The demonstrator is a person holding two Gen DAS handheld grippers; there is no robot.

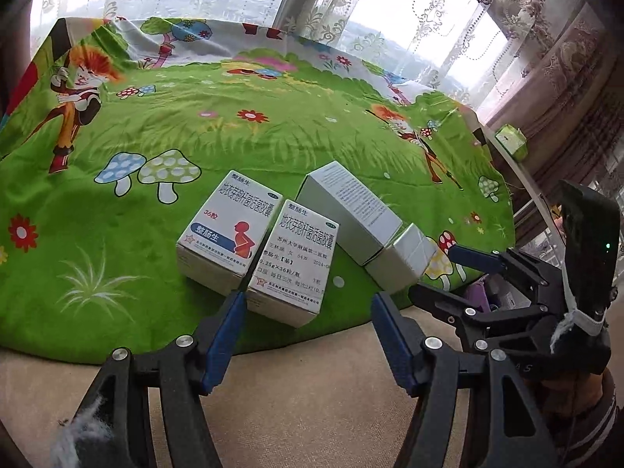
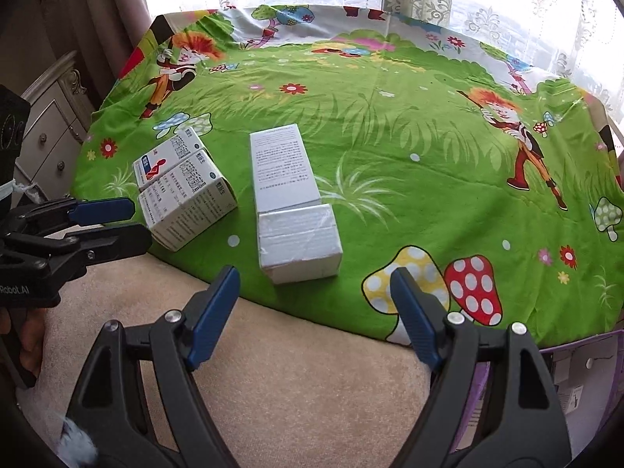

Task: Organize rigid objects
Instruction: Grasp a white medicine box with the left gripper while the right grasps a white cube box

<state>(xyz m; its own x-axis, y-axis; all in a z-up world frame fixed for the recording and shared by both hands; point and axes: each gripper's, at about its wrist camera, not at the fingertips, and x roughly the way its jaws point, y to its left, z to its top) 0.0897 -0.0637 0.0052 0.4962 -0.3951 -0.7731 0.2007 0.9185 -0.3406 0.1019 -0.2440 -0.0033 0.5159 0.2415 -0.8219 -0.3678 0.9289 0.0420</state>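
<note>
Four boxes sit near the front edge of your green cartoon cloth (image 2: 390, 136), two printed medicine boxes (image 1: 257, 249) touching, two plain white boxes (image 2: 292, 202) end to end beside them, and both your left tool (image 1: 308, 304) and right tool (image 2: 314, 292) hang wide, gripping nothing.

The cloth (image 2: 390, 124) is bright green with cartoon mushrooms, red flowers and orange-haired figures. Two boxes (image 1: 228, 234) at lower centre are white with blue and red print; two (image 2: 290, 195) beside them are plain silvery white. Gripper pads (image 1: 390, 331) are blue on black.
</note>
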